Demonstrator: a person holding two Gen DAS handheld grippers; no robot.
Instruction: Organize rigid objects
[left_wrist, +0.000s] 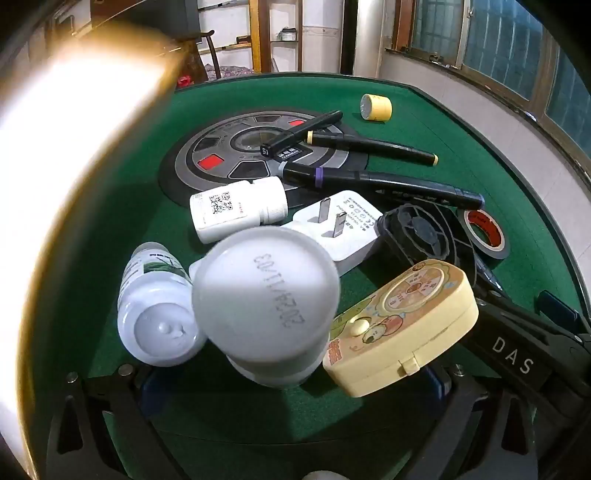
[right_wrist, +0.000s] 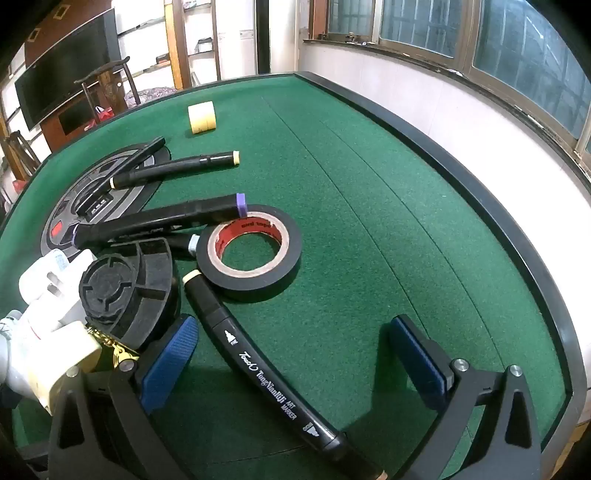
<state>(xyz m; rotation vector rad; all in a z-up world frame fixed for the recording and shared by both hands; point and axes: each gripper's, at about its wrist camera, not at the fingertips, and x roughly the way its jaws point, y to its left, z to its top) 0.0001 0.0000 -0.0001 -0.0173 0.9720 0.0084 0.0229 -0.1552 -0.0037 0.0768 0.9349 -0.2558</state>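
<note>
Green felt table (right_wrist: 369, 184), windows (right_wrist: 424, 26) beside.

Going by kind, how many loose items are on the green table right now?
Markers: 5, one partly hidden
White bottles: 3
Tape rolls: 2
White plug charger: 1
Black round spool: 1
Cream cartoon case: 1
Total: 13
</note>
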